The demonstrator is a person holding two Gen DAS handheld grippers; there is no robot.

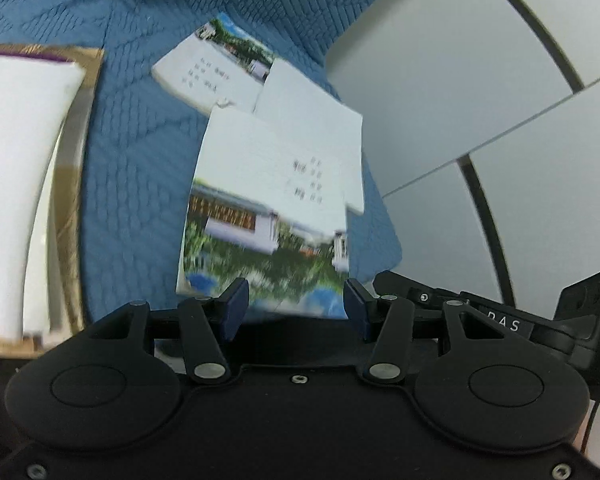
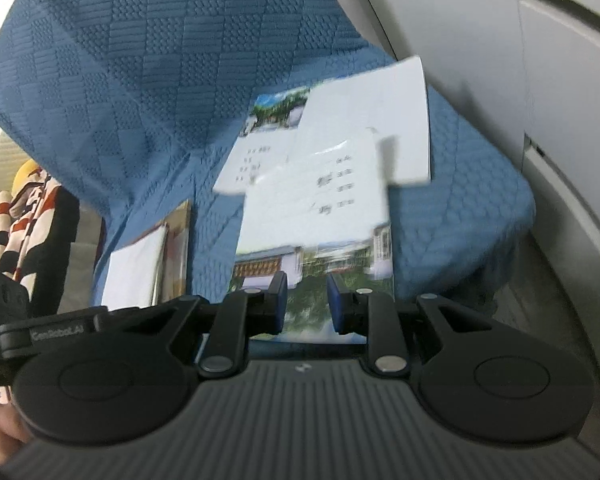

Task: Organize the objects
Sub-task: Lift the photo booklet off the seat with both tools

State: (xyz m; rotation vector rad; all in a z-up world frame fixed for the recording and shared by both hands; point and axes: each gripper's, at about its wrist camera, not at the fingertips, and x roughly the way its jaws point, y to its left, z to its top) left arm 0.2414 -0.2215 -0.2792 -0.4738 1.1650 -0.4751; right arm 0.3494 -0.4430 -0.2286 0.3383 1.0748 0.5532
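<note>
Left gripper [image 1: 296, 304]: fingers wide, empty.
Right gripper [image 2: 307, 300]: fingers narrow, empty.
Booklets [image 1: 276, 176]: three overlapping on blue quilt [image 1: 140, 140].
Far left: white pad [image 1: 16, 184].

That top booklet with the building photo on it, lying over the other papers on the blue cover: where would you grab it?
Probably by its near edge, the photo end. The top booklet lies flat on the blue cover with that end nearest both tools, overhanging the other booklets. Come in low from the near side, one finger under the edge. The left tool and right tool are both open in front of it.
</note>
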